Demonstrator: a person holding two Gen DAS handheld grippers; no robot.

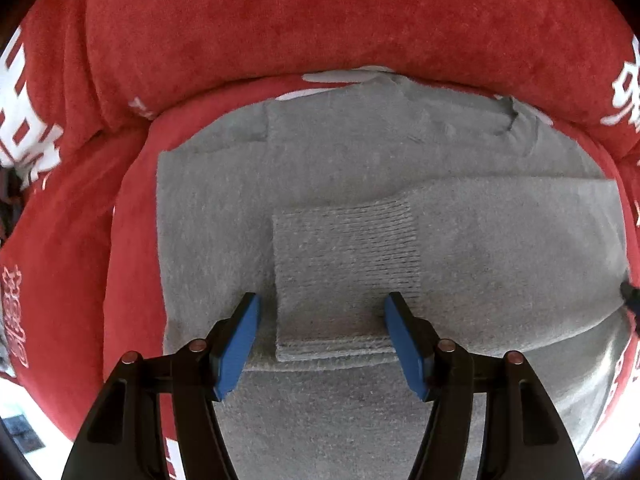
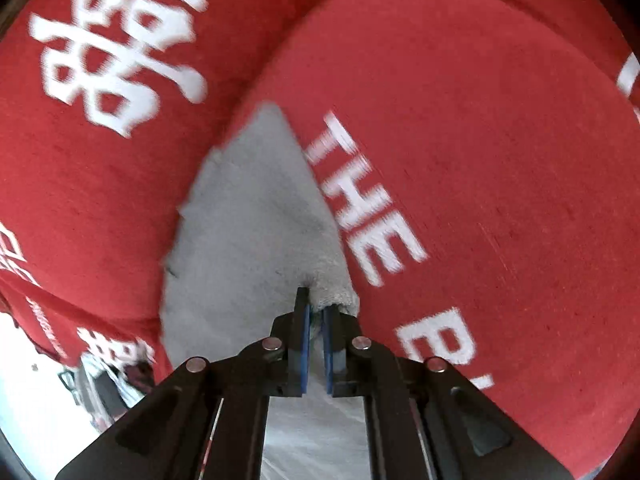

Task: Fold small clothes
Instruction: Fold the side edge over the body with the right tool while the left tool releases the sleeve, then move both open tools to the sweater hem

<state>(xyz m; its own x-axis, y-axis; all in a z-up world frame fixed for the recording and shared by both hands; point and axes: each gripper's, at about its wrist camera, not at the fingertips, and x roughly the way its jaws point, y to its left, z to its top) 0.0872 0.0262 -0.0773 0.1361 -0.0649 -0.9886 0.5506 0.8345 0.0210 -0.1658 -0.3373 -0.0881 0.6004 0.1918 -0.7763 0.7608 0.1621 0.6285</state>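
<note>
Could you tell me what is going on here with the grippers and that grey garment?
A person is folding a small grey knit garment on a red blanket with white lettering, holding a gripper in each hand. One sleeve is already laid across the body, its ribbed cuff between the open fingers of the left gripper, which points down over it. The right gripper is shut on a bunched edge of the garment.

I count one grey knitted garment with one ribbed cuff lying on it, one red cloth with white lettering beneath, and my two grippers, the left gripper and the right gripper.
</note>
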